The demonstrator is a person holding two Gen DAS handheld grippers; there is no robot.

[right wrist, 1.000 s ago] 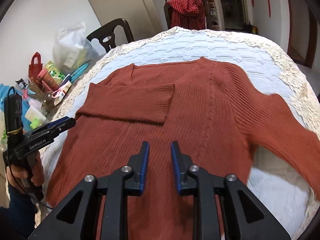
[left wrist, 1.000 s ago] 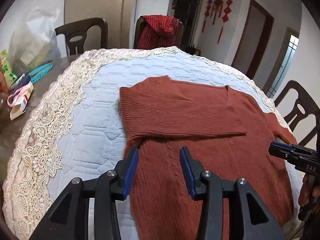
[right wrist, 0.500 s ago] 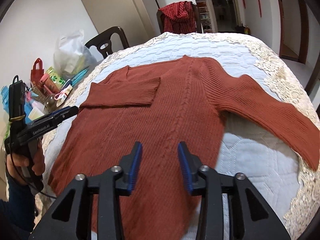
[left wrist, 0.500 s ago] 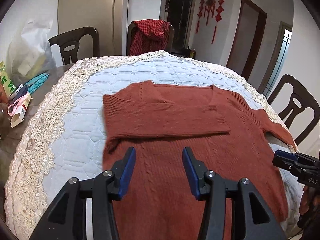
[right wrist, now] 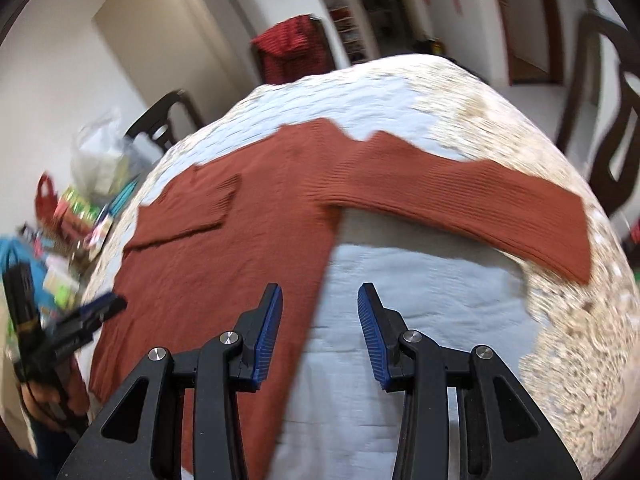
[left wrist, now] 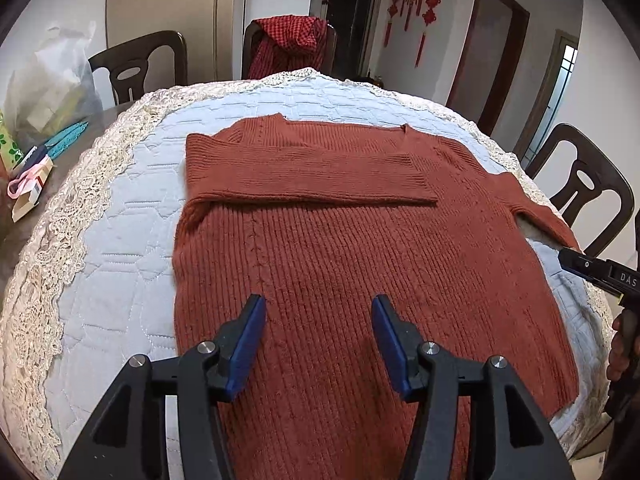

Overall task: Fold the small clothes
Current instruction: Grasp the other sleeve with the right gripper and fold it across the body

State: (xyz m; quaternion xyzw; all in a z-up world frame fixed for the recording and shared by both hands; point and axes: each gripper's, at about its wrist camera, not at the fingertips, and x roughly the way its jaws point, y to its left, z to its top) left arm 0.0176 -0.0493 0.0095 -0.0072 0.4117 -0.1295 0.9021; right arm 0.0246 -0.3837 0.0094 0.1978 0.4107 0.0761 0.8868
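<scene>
A rust-red knit sweater (left wrist: 340,248) lies flat on the quilted table cover (left wrist: 120,240). Its left sleeve (left wrist: 304,176) is folded across the chest. Its right sleeve (right wrist: 472,208) lies stretched out toward the lace edge. My left gripper (left wrist: 318,344) is open and empty above the sweater's lower body. My right gripper (right wrist: 320,332) is open and empty, over the sweater's right side edge and the bare cover. The right gripper also shows at the right edge of the left wrist view (left wrist: 592,272), and the left gripper shows low left in the right wrist view (right wrist: 88,312).
The table cover has a lace border (left wrist: 52,264). Bags, boxes and small items (left wrist: 36,128) clutter the table's left side. Dark wooden chairs (left wrist: 584,184) stand around the table; one holds a red checked garment (left wrist: 288,44).
Both grippers have opened wider. The right gripper has swung right, from over the sweater body to its right edge, bringing the outstretched sleeve into view. The left gripper has pulled back slightly.
</scene>
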